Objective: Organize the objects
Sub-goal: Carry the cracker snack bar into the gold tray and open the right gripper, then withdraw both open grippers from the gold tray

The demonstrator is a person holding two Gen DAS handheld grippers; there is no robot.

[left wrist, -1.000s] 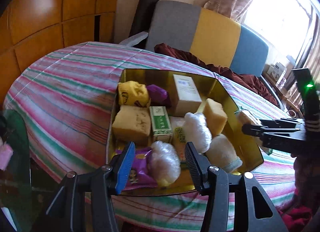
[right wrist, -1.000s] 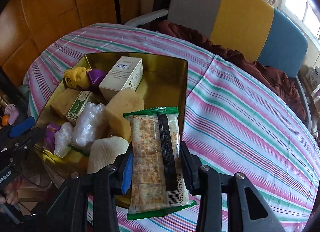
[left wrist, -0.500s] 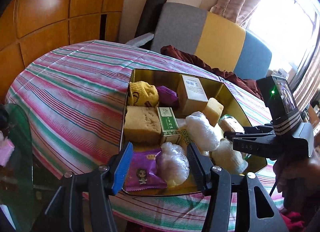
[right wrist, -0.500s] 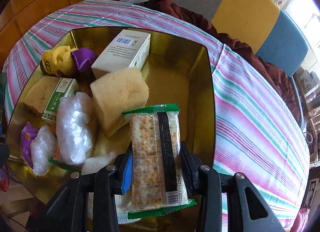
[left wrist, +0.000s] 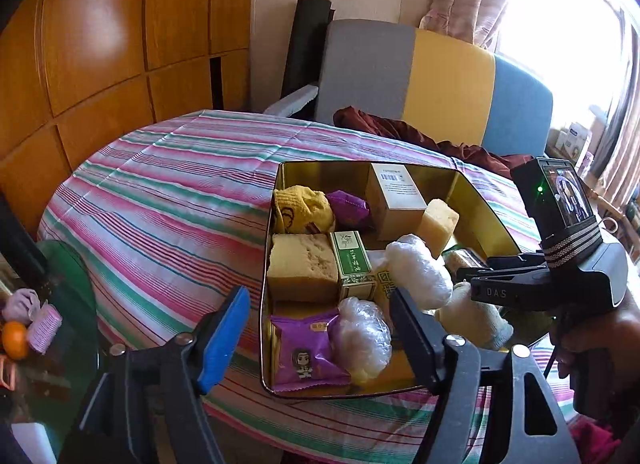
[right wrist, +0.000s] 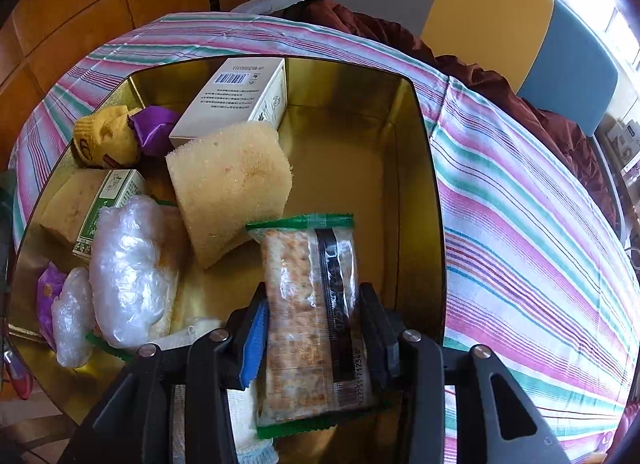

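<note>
A gold tin tray [left wrist: 265,304] [right wrist: 425,151] on the striped table holds sponges, boxes, wrapped bundles and snack packets. My right gripper [right wrist: 312,304] [left wrist: 480,276] points down into the tray's near right part. A green-edged cracker packet [right wrist: 308,304] stands between its pads, blurred and slipping as the jaws are opening. A yellow sponge [right wrist: 228,183] lies just beyond the packet. My left gripper [left wrist: 320,296] hovers at the tray's near edge, its jaws opening wide with nothing between them. A purple snack packet [left wrist: 308,356] and a clear plastic bundle [left wrist: 364,336] lie below it.
A white box [right wrist: 240,99], a green box [left wrist: 352,264] and a yellow knit item [left wrist: 304,209] fill the tray's left and back. The tray's far right floor is bare. A padded chair [left wrist: 440,83] with a dark red cloth stands behind. A green glass side table [left wrist: 60,304] sits at left.
My right gripper came down into the tray with the cracker packet and its jaws eased. My left gripper's jaws spread wide and drew back from the clear bundle.
</note>
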